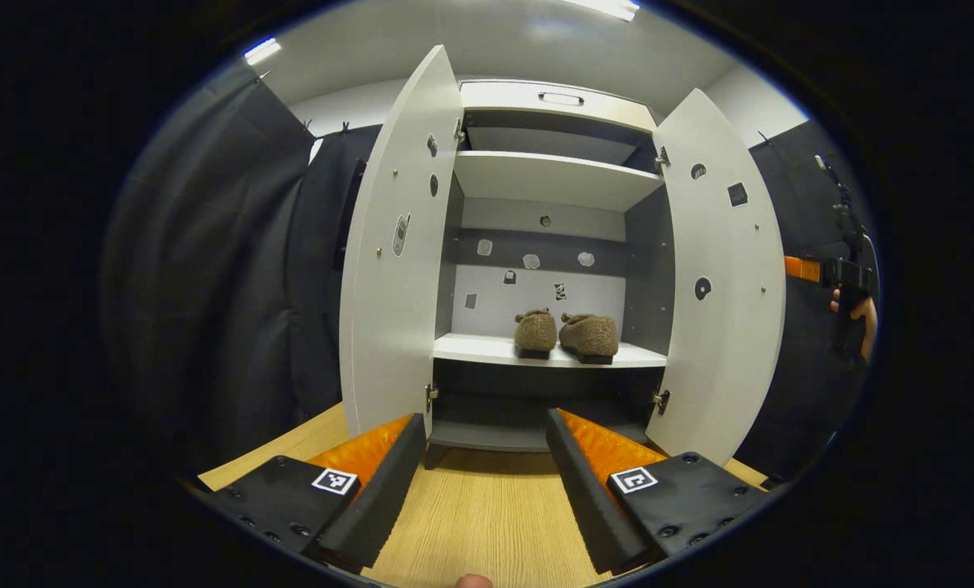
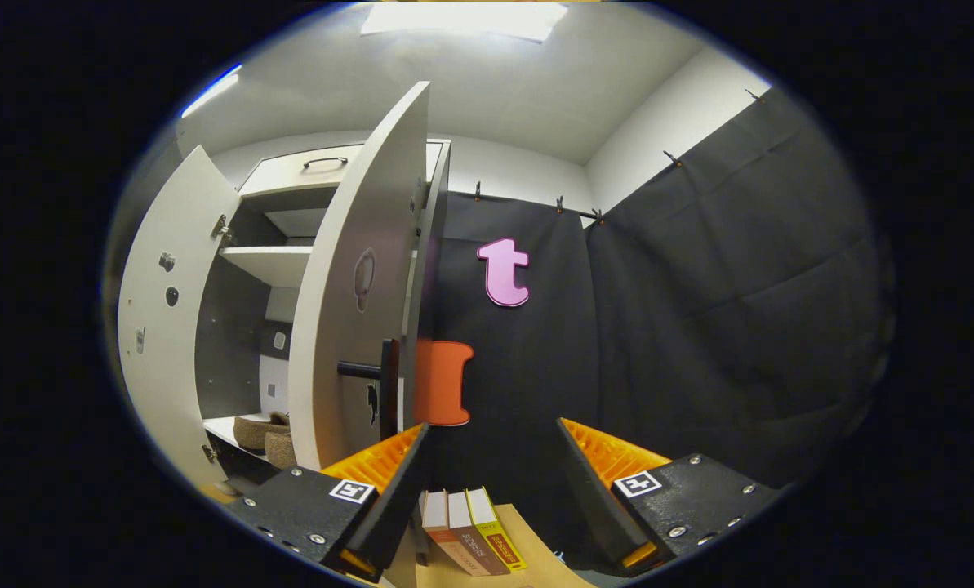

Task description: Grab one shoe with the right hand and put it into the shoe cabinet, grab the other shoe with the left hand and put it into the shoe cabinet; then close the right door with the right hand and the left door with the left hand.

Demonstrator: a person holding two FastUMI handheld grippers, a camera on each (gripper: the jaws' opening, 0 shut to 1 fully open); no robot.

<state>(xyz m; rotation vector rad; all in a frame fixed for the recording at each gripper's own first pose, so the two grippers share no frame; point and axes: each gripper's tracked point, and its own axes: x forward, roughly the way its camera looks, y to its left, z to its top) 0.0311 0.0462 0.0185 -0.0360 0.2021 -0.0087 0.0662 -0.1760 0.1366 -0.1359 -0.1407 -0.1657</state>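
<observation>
Low in the left gripper view, the left tongs stand wide apart with nothing between their fingers, over a pale wooden bench that fills the bottom centre of the frame. Just beyond the fingertips, mid-frame, is the shoe cabinet, both doors swung open: the left door leans out at centre left, the right door at centre right. On the lower shelf, a little right of centre, two brown fuzzy shoes sit side by side, heels toward the camera: the left shoe just beside the right shoe, so close that I cannot tell whether they touch. At the far right edge a hand holds the other gripper, well apart from the cabinet.

Low in the right gripper view, the right tongs are likewise spread wide and empty. Between their fingers at the bottom edge stands a row of books on the wood. The right door, seen nearly edge-on with its dark handle, rises just left of centre; the left door shows at far left, and the shoes peek out at lower left behind the door's edge.
</observation>
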